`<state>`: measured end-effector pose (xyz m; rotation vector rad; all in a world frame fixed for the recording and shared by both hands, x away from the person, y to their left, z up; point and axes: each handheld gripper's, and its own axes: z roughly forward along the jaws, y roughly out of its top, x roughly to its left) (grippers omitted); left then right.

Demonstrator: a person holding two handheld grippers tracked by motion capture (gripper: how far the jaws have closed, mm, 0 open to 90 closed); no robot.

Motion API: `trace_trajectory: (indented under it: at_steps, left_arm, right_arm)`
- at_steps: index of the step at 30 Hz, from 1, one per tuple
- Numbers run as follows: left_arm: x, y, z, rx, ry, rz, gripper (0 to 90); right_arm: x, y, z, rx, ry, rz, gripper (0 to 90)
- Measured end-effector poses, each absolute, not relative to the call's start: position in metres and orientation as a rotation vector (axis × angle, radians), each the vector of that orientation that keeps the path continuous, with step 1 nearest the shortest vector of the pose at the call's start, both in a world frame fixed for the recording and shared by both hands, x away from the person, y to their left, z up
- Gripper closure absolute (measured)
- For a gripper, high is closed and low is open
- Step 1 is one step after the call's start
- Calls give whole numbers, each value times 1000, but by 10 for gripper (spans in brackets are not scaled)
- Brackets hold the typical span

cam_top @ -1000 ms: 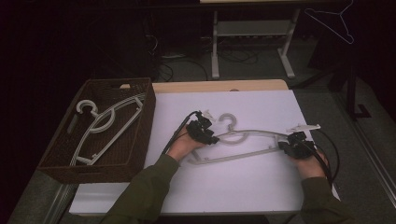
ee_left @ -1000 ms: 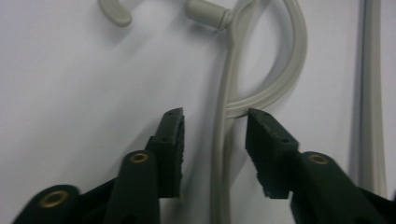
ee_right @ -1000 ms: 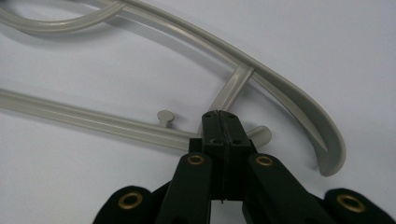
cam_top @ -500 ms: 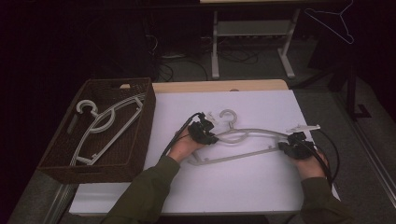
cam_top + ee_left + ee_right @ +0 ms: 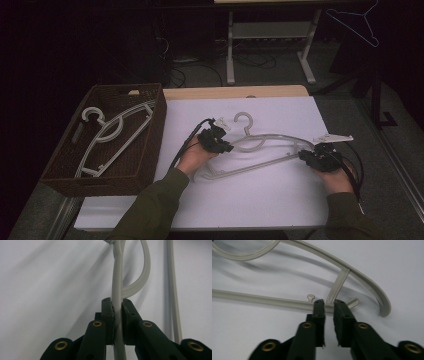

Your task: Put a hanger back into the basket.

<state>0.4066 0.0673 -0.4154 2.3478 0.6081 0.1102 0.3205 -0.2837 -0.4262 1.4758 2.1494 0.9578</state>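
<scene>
Dim room, metal rack [image 5: 270, 35] behind.

Right gripper [image 5: 328, 302]: its 2 black jaws stand a narrow gap apart, tips touching the lower bar of the grey plastic hanger [image 5: 262, 300], beside a strut and small peg, above the white tabletop [image 5: 249, 332].

Lab — floor cables [image 5: 250, 60], metal stand [image 5: 270, 37]
</scene>
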Motion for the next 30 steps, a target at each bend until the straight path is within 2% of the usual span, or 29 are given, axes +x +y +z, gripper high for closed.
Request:
trace_trajectory:
  at_steps: [3, 5, 11, 20, 30]
  left_arm:
    - [404, 74, -403, 2342, 597, 127, 822]
    - [401, 80, -393, 2329, 605, 145, 822]
    - [398, 102, -368, 2268, 656, 168, 823]
    - [393, 152, -316, 2187, 733, 267, 822]
    - [384, 233, -274, 2110, 866, 363, 822]
  right_arm:
    - [313, -286, -423, 1461, 2141, 998, 609]
    - [307, -286, -421, 1464, 2134, 1030, 465]
    - [296, -278, -415, 1397, 2135, 1085, 230]
    - [285, -259, -413, 1300, 2188, 1091, 141]
    - [279, -254, -406, 1231, 2160, 1159, 126]
